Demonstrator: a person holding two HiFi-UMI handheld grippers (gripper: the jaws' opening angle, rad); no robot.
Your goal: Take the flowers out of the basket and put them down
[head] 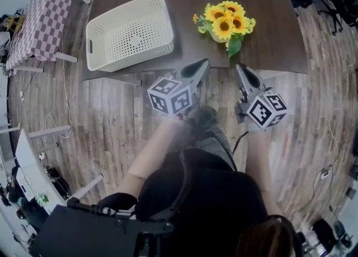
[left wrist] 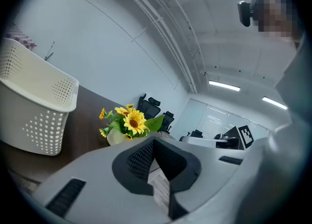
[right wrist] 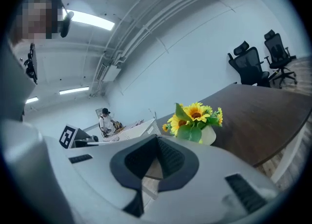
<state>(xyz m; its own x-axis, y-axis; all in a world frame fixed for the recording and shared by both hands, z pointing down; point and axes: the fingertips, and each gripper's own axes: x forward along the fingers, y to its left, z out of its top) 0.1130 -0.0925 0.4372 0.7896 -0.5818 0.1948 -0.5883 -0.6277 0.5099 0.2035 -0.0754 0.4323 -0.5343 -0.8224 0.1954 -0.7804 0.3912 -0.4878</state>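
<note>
Flowers [head: 225, 22] in a pale pot [left wrist: 116, 137], upright, long axis vertical, blooms facing up, near the front edge of the dark table [head: 263, 20], right of centre. White perforated basket [head: 130, 32] well apart, toward the left front corner. Left gripper [head: 202, 63] and right gripper [head: 240, 68] just off the front edge, both closed and empty, tips toward the flowers.

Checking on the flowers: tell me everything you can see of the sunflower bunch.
The sunflower bunch is a small cluster of yellow blooms with dark brown centres and green leaves, set in a small pale pot. It stands upright on the dark wooden table, right of the cream perforated basket in the head view and clear of it. Only the table touches it.
</note>
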